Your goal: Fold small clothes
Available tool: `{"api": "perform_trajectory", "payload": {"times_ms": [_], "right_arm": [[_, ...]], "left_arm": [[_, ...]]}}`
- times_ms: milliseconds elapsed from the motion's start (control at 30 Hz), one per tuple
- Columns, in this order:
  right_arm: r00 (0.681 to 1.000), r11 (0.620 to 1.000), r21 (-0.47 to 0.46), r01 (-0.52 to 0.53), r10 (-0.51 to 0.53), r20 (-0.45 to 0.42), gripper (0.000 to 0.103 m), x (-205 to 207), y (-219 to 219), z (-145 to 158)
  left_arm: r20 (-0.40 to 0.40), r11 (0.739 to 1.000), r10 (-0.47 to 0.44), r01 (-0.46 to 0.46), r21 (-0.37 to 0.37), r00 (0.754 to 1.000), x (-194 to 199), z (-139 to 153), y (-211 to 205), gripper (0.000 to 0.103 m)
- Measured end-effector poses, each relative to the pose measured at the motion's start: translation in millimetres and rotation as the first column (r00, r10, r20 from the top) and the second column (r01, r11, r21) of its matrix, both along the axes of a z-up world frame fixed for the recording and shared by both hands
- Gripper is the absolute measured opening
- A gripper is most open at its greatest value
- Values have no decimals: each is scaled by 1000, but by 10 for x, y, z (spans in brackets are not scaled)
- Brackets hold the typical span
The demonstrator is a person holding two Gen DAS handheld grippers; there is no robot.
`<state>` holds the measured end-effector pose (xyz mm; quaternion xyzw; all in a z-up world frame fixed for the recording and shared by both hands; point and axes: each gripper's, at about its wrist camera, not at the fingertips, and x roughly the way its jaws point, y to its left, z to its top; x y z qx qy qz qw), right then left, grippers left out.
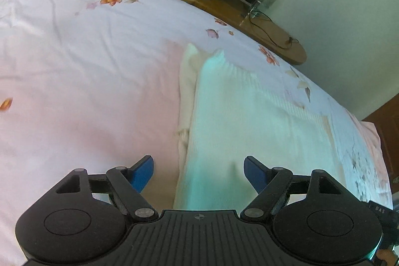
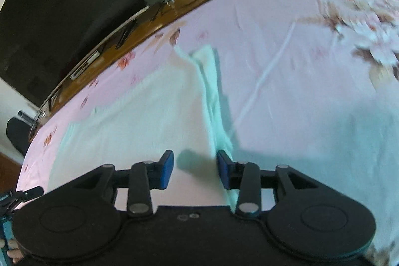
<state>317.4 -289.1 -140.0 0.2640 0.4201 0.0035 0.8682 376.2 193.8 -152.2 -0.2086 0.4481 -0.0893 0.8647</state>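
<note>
So from my end, both grippers are hovering over the white knitted garment (image 1: 239, 121), which lies flat on the bed's pink floral bedsheet (image 1: 82, 61). My left gripper (image 1: 198, 170) has its blue-padded fingers (image 1: 143, 172) spread wide over the garment's left edge, holding nothing. The right gripper (image 2: 195, 168) is spread too, straddling the garment's folded right edge (image 2: 212, 91). A wooden footboard (image 1: 274, 41) is behind.

Even daylight illuminates both fisheye views, with overexposed fabric on the bedsheet (image 1: 74, 66), motion blur at the floral print (image 2: 369, 41), and strong edge curvature.
</note>
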Motion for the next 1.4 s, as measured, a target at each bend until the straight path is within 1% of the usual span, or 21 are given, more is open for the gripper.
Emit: {"api": "perform_trajectory", "payload": {"times_ms": [67, 133, 233, 300, 333, 367, 400, 467, 533, 633, 767, 833, 900, 933, 967, 1033, 1133, 1167, 1233, 1333, 1400], "right_arm": [[1000, 1000, -8, -14, 14, -4, 31, -139, 1, 7], [1000, 1000, -18, -25, 25, -6, 29, -238, 7, 39], [998, 998, -13, -56, 55, -11, 24, -344, 72, 74], [996, 996, -27, -90, 89, -11, 24, -403, 141, 97], [996, 995, -32, -93, 93, -11, 23, -410, 166, 92], [995, 995, -35, -96, 96, -10, 22, -399, 187, 85], [995, 995, -39, -96, 96, -7, 20, -394, 198, 89], [995, 995, -32, -99, 99, -11, 5, -377, 190, 96], [992, 992, -17, -123, 123, -18, 5, -384, 188, 115], [987, 987, -40, -153, 151, -49, 4, -459, 185, 114], [989, 991, -39, -129, 125, -81, 4, -537, 70, 19], [991, 991, -61, -117, 113, -70, 5, -527, 86, 51], [993, 989, -90, -113, 109, -54, 14, -485, 106, 131], [994, 991, -91, -100, 96, -48, 25, -468, 101, 163], [996, 992, -97, -83, 80, -33, 28, -461, 97, 207], [997, 989, -131, -69, 71, 10, 28, -455, 95, 326], [995, 977, -209, -46, 63, 74, 32, -351, 178, 498], [994, 975, -220, -35, 56, 90, 42, -297, 201, 527], [993, 972, -236, -9, 37, 116, 51, -175, 249, 569], [990, 967, -252, -42, 74, 121, 50, 59, 436, 535], [989, 965, -254, -61, 92, 112, 47, 229, 551, 463]], "left_arm": [[-5, 1000, -7, 7, -8, 1000, -69, -18, -9, 52], [-25, 1000, -15, 15, -26, 1000, -129, -51, -13, 50], [-18, 999, -25, 24, -26, 1000, -248, -60, -53, 50], [-15, 999, -27, 27, -21, 1000, -309, -72, -86, 50], [-9, 1000, -29, 29, -11, 1000, -330, -73, -104, 42], [-8, 1000, -31, 31, 2, 999, -341, -77, -125, 13], [-21, 999, -34, 34, 4, 999, -338, -87, -134, 4], [-32, 1000, -23, 23, -15, 999, -349, -96, -116, 3], [-34, 999, -46, 46, 11, 998, -381, -77, -129, 3], [-42, 997, -60, 62, 44, 997, -451, -66, -86, 3], [-45, 997, -65, 67, 42, 997, -482, -105, -12, 3], [-12, 992, -86, 87, 91, 996, -520, -10, -77, 3], [29, 990, -75, 71, 125, 997, -552, 111, -102, 3], [48, 989, -63, 56, 133, 997, -553, 185, -99, 3], [65, 990, -53, 44, 131, 996, -543, 246, -82, 3], [94, 991, -35, 22, 133, 995, -484, 353, -62, 3], [107, 992, -45, 31, 123, 993, -277, 431, -129, 3], [113, 992, -46, 33, 119, 993, -203, 438, -178, 3], [119, 990, -74, 58, 131, 990, -24, 414, -316, 3], [94, 987, -91, 77, 142, 991, 258, 293, -526, 3], [89, 984, -85, 70, 161, 992, 374, 211, -640, 3]]}}
